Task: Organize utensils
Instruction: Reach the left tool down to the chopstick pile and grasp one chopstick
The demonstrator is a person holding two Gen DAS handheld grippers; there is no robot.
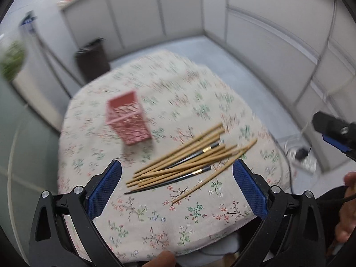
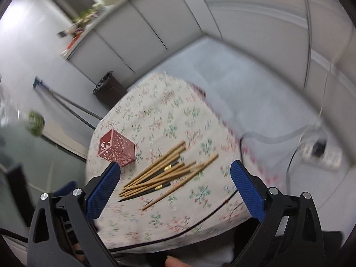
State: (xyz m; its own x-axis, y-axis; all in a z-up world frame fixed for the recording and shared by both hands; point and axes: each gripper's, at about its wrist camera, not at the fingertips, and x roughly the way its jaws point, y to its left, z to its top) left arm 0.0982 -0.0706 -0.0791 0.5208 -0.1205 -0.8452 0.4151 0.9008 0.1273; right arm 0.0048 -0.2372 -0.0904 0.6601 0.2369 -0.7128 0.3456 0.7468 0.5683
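A loose pile of chopsticks [image 1: 189, 162], mostly tan wood with two black ones, lies on the floral tablecloth [image 1: 178, 218]. A pink perforated square holder [image 1: 128, 120] stands upright to the left of the pile. My left gripper [image 1: 176, 184] is open and empty, held above the table's near edge, with the pile between and beyond its fingers. In the right wrist view the pile [image 2: 160, 175] and the holder [image 2: 116, 149] lie ahead; my right gripper [image 2: 175, 184] is open and empty above the near edge. Part of the right gripper's body [image 1: 333, 131] shows at the left view's right edge.
The small round table [image 2: 169, 115] stands on a grey floor enclosed by grey partition panels [image 1: 182, 11]. A dark waste bin [image 1: 92, 57] stands beyond the table. A black cable [image 2: 200, 220] crosses the cloth's near edge. A power strip [image 2: 320, 151] lies on the floor at right.
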